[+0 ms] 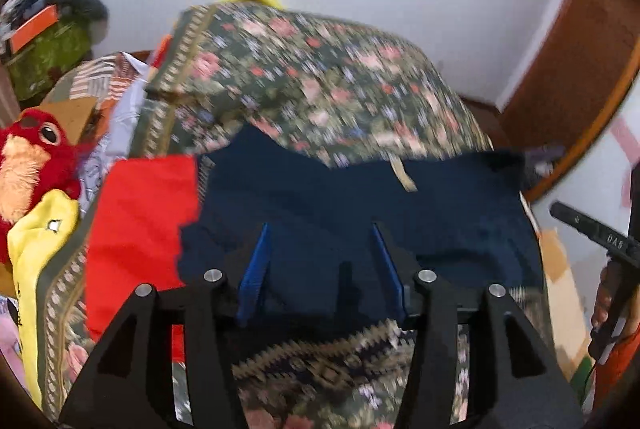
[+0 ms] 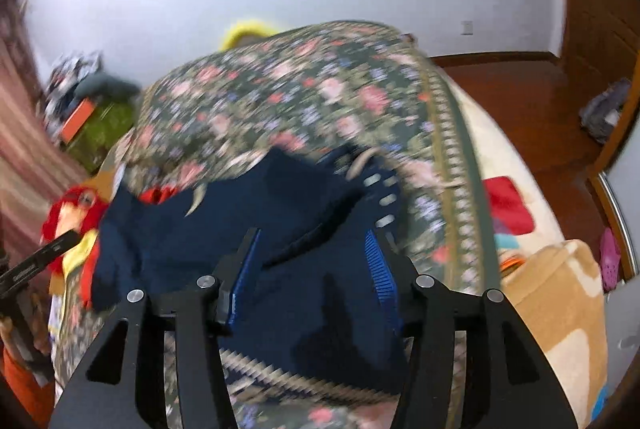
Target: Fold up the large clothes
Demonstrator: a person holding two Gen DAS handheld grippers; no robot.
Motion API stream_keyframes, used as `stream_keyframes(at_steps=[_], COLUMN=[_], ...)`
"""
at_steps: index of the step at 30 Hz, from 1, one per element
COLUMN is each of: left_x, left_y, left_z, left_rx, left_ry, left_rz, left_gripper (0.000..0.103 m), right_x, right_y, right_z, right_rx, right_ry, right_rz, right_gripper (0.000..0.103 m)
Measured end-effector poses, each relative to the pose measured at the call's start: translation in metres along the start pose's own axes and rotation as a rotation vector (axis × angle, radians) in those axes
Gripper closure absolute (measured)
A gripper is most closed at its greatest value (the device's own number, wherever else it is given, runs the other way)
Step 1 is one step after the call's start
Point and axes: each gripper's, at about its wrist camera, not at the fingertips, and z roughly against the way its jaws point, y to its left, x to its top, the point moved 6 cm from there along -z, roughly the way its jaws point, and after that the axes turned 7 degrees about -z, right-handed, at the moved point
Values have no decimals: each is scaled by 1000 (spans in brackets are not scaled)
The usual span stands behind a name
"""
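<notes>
A dark navy garment [image 1: 360,205] lies on a floral bedspread [image 1: 312,77]; it also shows in the right wrist view [image 2: 224,229]. A red garment [image 1: 140,221] lies to its left. My left gripper [image 1: 320,229] is open, with its blue pads [image 1: 256,265] spread just above the navy cloth. My right gripper [image 2: 312,237] is open too, pads [image 2: 380,269] apart over a fold of the same navy garment. Neither holds cloth. The right gripper's handle shows at the right edge of the left wrist view [image 1: 600,237].
A red plush toy [image 1: 32,157] and a yellow cloth [image 1: 36,241] lie at the bed's left. A heaped floral quilt [image 2: 288,101] rises behind the garment. A tan blanket [image 2: 560,293] lies at the right, wooden floor [image 2: 520,101] beyond.
</notes>
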Motion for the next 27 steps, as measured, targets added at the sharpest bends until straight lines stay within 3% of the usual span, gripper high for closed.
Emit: stream_keyframes(at_steps=[8, 11, 13, 14, 16, 18, 25, 27], left_x=[-29, -36, -38, -40, -41, -45, -60, -68], left_y=[-47, -48, -39, -33, -19, -6, 21, 28], left_z=[-47, -67, -80, -84, -87, -84, -58, -47], left_rx=[-76, -43, 0, 18, 62, 56, 62, 141], left_ry=[124, 129, 128, 125, 106, 84, 54, 46], left_rz=[-89, -119, -131, -133, -132, -104, -48, -61], left_gripper=[49, 42, 42, 42, 36, 33, 34, 34], right_x=[-50, -63, -64, -64, -60, -59, -53, -55], right_y=[70, 67, 53, 46, 33, 28, -20, -39], right_z=[-45, -73, -86, -88, -90, -86, -64, -60], right_rx=[75, 47, 47, 58, 102, 135, -78, -108], right_ry=[111, 148, 155, 154, 157, 163, 80, 90], right_rz=[219, 257, 236, 213, 167, 145, 118, 86], right_gripper=[54, 53, 44, 38, 37, 38, 37, 37])
